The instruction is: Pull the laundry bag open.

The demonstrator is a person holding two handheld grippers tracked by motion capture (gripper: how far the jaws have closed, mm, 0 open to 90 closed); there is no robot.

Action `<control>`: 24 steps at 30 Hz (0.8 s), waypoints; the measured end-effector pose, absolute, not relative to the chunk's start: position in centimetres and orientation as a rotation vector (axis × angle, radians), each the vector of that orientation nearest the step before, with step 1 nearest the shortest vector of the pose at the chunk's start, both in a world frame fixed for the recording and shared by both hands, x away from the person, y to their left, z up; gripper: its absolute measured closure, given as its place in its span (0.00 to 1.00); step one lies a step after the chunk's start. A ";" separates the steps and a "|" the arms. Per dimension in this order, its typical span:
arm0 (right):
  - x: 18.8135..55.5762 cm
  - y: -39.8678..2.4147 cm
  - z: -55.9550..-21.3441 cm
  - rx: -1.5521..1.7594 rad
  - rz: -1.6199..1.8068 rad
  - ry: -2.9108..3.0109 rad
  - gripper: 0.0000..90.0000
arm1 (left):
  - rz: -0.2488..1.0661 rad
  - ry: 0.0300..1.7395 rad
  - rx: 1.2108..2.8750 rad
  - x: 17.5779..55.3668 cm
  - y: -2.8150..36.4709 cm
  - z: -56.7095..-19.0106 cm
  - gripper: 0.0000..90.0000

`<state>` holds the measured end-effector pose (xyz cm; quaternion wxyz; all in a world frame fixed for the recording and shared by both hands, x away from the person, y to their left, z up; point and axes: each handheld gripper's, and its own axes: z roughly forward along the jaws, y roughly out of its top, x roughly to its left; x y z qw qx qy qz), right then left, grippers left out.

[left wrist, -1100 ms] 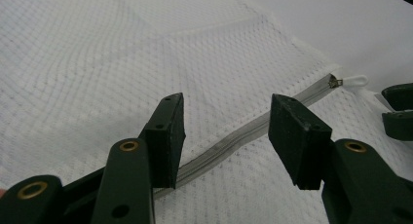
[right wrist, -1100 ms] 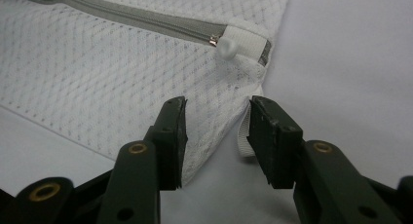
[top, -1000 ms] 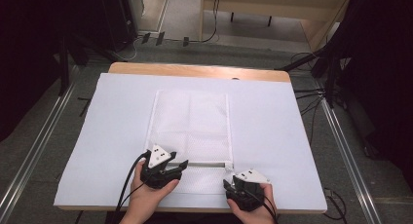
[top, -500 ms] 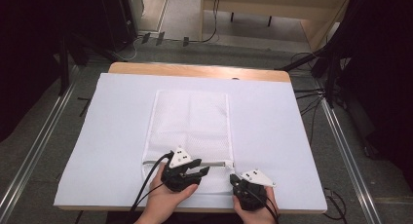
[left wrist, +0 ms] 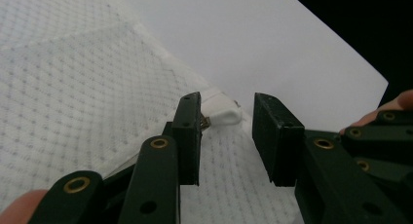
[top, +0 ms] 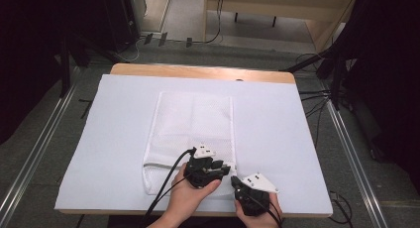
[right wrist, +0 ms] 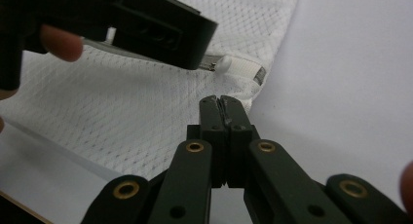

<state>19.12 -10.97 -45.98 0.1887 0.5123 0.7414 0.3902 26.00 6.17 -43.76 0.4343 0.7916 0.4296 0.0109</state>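
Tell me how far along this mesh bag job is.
Done: mesh bag lies flat, its corner pinched by the shut right gripper. In hand: left gripper, jaws just closing on nothing yet, sits at the zipper pull near that corner. Left: gripping the pull; the zipper's state I cannot tell.

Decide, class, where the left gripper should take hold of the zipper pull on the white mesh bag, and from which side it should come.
Grip the small metal zipper pull itself, at the bag's near right corner beside the white end tab. It lies flat along the zipper line of the mesh bag, so come from above with one jaw on each side of that line. The left gripper is open and already close by; the right gripper probably pins the corner.
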 end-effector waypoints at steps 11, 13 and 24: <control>19.0 -10.7 -45.9 1.407 1.094 2.103 1.00 | 0.006 1.167 2.009 26.9 5.4 -44.3 0.76; 18.9 -10.6 -45.9 1.399 1.090 2.107 1.00 | 0.000 1.164 2.019 26.9 5.5 -44.3 0.87; 18.9 -10.6 -45.9 1.388 1.088 2.104 1.00 | -0.062 1.175 2.013 27.5 6.5 -44.7 0.96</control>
